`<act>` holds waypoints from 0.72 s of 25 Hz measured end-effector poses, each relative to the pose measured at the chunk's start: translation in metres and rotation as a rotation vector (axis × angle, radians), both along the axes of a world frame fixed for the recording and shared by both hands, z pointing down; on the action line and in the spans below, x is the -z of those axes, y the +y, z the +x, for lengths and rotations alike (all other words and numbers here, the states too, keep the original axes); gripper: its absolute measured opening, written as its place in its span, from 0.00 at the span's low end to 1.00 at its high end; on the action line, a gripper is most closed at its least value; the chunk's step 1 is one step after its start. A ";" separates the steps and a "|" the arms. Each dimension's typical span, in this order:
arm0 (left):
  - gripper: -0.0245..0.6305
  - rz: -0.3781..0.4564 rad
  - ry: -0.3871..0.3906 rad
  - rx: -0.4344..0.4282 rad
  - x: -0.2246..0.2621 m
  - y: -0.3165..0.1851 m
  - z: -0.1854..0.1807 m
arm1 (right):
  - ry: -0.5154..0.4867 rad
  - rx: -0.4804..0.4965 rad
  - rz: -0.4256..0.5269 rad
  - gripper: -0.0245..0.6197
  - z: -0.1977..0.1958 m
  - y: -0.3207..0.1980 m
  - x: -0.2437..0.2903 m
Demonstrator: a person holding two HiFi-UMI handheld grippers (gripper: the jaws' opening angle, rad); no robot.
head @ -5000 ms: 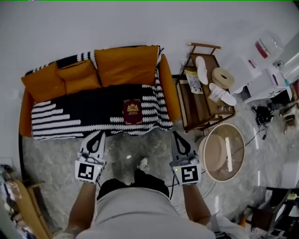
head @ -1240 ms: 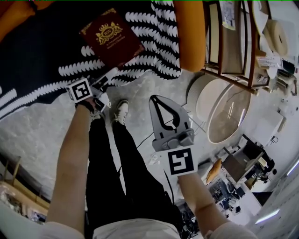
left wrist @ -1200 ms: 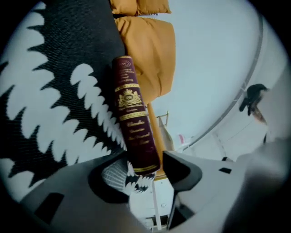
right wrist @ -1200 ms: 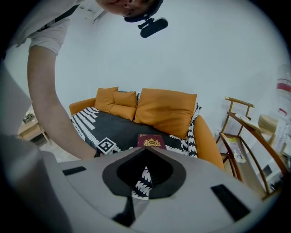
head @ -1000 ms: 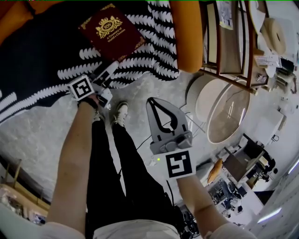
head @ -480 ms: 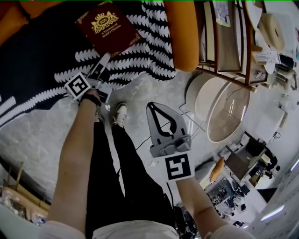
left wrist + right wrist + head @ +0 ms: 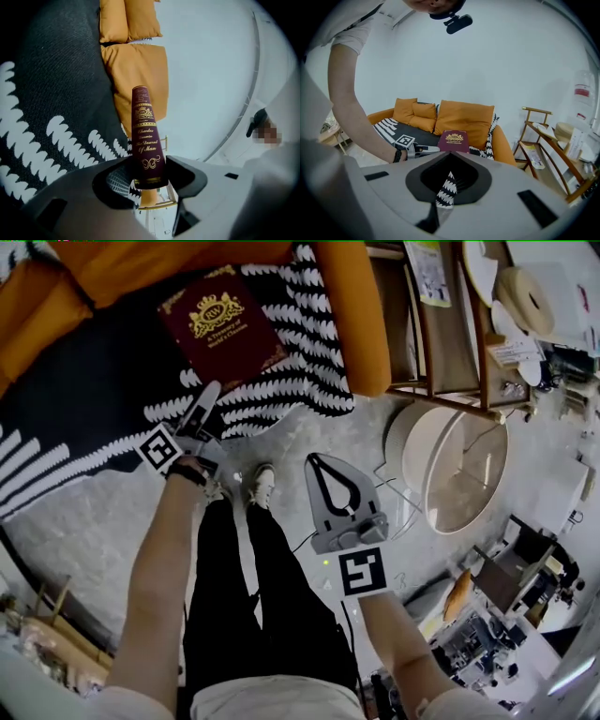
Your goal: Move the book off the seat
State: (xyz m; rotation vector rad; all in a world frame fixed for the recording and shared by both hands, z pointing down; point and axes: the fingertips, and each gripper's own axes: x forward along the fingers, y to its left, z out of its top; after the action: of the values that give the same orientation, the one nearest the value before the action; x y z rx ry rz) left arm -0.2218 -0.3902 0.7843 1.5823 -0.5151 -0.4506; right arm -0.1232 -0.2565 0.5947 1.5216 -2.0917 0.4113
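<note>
A maroon book with gold print lies on the black-and-white throw of an orange sofa. My left gripper reaches over the seat's front edge to the book's near corner. In the left gripper view the book stands edge-on between the jaws, its spine lettering facing me, and my left gripper is shut on its near end. My right gripper hangs over the floor to the right of the person's legs, its fingers meeting at the tip with nothing held. From the right gripper the book shows ahead.
Orange cushions line the sofa's back, and its arm stands right of the book. A wooden rack with papers and slippers sits beyond it. A round table stands on the floor. The person's shoe is below the seat edge.
The left gripper has slid forward onto the seat to the book's near edge and its jaws have narrowed around it. The right gripper has stayed over the floor.
</note>
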 end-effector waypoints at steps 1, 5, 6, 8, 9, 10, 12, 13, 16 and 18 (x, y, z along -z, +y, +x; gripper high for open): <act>0.38 0.010 0.000 -0.002 0.010 0.002 -0.007 | 0.002 -0.002 0.008 0.07 -0.005 0.003 0.006; 0.38 0.033 -0.009 -0.017 0.042 0.008 -0.030 | 0.032 -0.001 0.030 0.07 -0.020 0.006 0.027; 0.38 0.037 -0.009 -0.019 0.050 0.009 -0.033 | 0.036 -0.010 0.047 0.07 -0.021 0.004 0.034; 0.38 0.041 -0.006 -0.025 0.067 0.011 -0.038 | 0.050 -0.025 0.078 0.07 -0.021 0.004 0.053; 0.38 0.042 -0.005 -0.029 0.076 0.014 -0.039 | 0.056 -0.033 0.090 0.07 -0.020 0.006 0.064; 0.38 0.041 -0.004 -0.032 0.084 0.018 -0.041 | 0.057 -0.048 0.102 0.07 -0.019 0.008 0.075; 0.38 0.037 -0.002 -0.034 0.105 0.029 -0.049 | 0.052 -0.080 0.117 0.07 -0.019 0.017 0.100; 0.38 0.039 0.002 -0.036 0.118 0.036 -0.055 | 0.057 -0.090 0.116 0.07 -0.021 0.024 0.112; 0.38 0.052 0.024 -0.041 0.160 0.045 -0.072 | 0.079 -0.118 0.126 0.07 -0.031 0.036 0.148; 0.38 0.064 0.037 -0.043 0.183 0.046 -0.081 | 0.091 -0.134 0.142 0.07 -0.036 0.037 0.167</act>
State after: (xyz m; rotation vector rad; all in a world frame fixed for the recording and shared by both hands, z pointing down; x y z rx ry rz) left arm -0.3024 -0.3447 0.6012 1.6401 -0.4409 -0.4670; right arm -0.1592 -0.2191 0.4281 1.7356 -1.9919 0.2406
